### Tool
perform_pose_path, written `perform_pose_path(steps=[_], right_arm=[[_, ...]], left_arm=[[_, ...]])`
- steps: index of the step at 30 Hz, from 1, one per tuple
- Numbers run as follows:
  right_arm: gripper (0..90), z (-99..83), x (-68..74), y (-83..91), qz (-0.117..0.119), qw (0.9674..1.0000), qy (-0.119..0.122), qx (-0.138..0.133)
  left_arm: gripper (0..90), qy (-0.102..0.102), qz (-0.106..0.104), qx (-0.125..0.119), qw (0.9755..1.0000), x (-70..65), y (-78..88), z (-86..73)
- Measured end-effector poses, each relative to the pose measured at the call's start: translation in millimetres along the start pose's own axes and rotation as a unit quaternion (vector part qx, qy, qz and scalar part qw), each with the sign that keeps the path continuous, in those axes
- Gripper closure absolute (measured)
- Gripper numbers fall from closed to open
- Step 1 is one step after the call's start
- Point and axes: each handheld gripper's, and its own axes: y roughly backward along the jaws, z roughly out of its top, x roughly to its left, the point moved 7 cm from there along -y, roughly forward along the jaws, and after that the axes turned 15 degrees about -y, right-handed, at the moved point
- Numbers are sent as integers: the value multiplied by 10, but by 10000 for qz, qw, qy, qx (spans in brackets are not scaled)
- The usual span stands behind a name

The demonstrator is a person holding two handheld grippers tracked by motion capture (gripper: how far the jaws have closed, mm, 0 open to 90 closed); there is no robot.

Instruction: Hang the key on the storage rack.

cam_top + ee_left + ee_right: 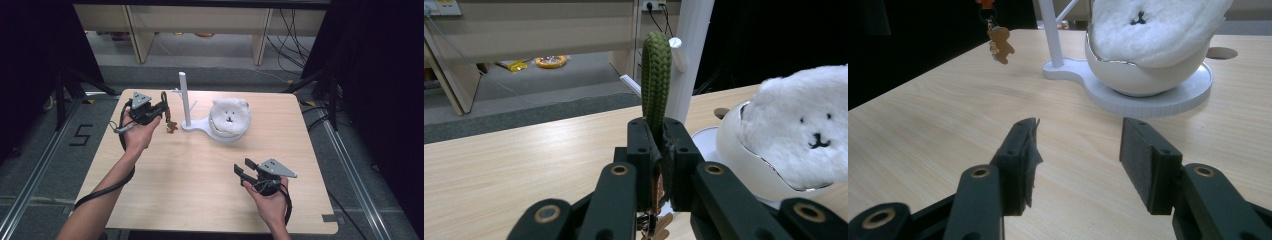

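keychain strap (656,75) | pinched upright in left claw (659,150), charm dangling below | right claw (1078,160) released, well apart

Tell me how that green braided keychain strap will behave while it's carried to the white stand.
The green strap stands up as a loop from the shut left gripper, so it seems fairly stiff. The brown charm dangles below and will probably swing. The whole thing looks light.
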Motion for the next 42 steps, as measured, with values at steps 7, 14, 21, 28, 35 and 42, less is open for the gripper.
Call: perform_pose_path(steps=[7, 14, 21, 28, 35, 42], right_arm=[[500, -9, 15, 9, -3, 9999, -147, 47], [500, 0, -12, -4, -8, 10000, -32, 0], [499, -11, -6, -7, 10, 9999, -168, 40], [499, -9, -26, -17, 17, 9999, -144, 14], [498, -13, -24, -23, 22, 9998, -172, 23], [498, -17, -22, -22, -2, 9998, -204, 43]], left_arm=[[833, 21, 31, -6, 10000, 14, -42, 24], [832, -43, 52, 14, 10000, 10, -66, 61], [832, -91, 14, 4, 10000, -51, -108, 107], [832, -116, 28, 51, 9999, -48, -156, 119], [830, -226, 30, 75, 9997, -86, -176, 138], [828, -387, 61, 78, 9992, -108, -179, 161]])
